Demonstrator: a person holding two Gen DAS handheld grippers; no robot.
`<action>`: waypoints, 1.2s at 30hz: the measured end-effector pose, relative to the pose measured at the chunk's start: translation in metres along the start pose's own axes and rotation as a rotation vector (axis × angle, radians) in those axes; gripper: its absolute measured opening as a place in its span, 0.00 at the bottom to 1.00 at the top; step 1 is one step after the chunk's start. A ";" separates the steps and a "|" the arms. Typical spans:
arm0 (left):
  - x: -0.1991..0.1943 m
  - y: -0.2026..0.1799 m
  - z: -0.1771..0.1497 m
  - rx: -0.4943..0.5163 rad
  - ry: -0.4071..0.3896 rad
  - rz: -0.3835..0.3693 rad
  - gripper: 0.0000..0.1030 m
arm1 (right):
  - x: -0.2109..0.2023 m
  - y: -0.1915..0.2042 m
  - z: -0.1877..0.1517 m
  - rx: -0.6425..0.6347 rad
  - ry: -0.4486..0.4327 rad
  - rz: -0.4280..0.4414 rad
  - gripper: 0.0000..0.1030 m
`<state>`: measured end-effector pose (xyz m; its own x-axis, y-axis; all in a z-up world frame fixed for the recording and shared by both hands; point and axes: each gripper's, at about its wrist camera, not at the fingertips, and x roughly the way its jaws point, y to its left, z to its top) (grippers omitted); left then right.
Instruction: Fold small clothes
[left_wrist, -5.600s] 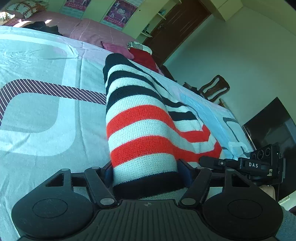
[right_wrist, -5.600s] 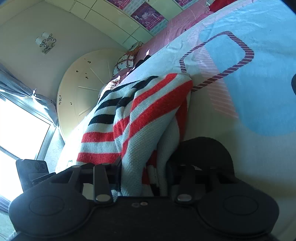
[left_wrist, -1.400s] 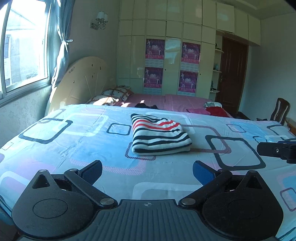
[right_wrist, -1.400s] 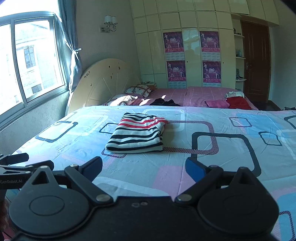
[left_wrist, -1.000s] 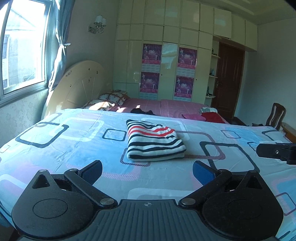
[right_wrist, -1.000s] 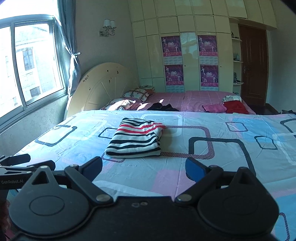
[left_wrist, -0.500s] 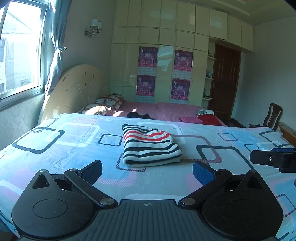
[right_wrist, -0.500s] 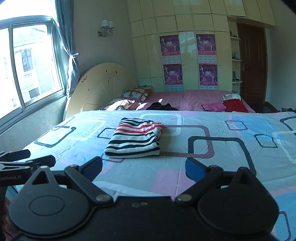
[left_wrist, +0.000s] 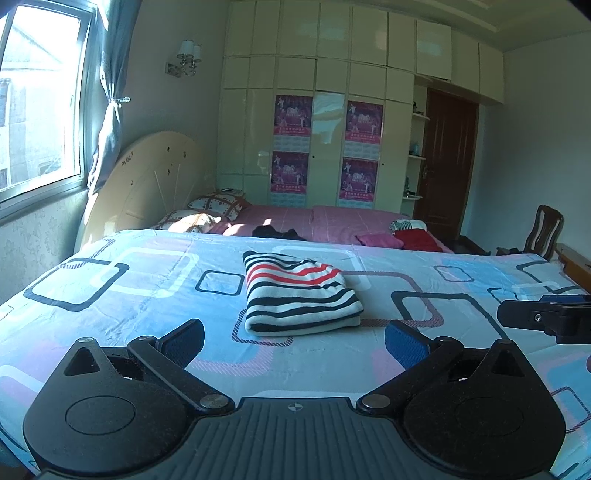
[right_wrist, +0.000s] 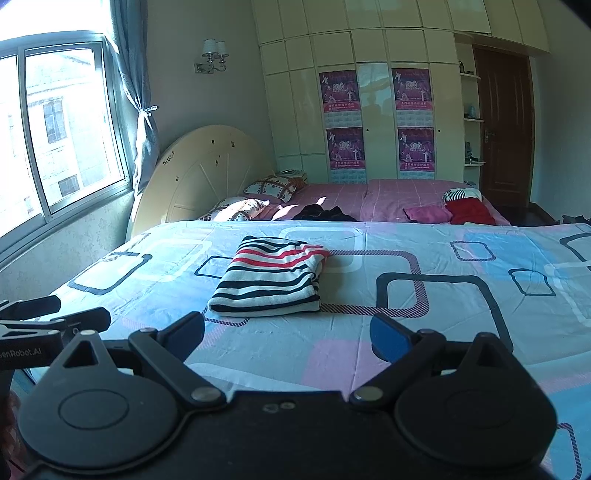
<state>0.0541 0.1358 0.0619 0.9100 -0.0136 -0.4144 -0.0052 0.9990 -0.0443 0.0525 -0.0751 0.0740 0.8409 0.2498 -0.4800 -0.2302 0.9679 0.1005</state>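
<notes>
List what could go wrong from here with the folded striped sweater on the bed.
1. The striped sweater is a loose fold on a soft bedsheet; its top layer may slide open if the bed is bumped.
2. Both the left gripper and the right gripper are open and empty, low over the sheet; moving forward, a finger might snag it and drag the fold.
3. The red garment beyond looks unfolded and may get overlooked.

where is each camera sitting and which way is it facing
Left wrist: on the open left gripper, low over the bed, facing the folded striped sweater and wardrobe; right gripper's tip at right edge.
Right wrist: on the open right gripper, facing the same way; the left gripper's tip at left edge.
Shared: sweater, bed, wardrobe, window.
</notes>
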 end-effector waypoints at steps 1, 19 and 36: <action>0.000 0.000 0.001 0.001 0.001 -0.001 1.00 | 0.000 0.000 0.000 0.000 -0.001 0.000 0.93; 0.006 -0.001 0.008 0.015 -0.002 -0.015 1.00 | 0.002 0.000 0.006 0.001 -0.005 -0.003 0.93; 0.005 0.000 0.008 0.016 -0.013 -0.010 1.00 | 0.004 -0.001 0.010 -0.006 -0.010 0.000 0.93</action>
<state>0.0622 0.1357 0.0673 0.9154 -0.0235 -0.4019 0.0108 0.9994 -0.0339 0.0610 -0.0750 0.0807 0.8460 0.2502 -0.4708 -0.2329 0.9678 0.0957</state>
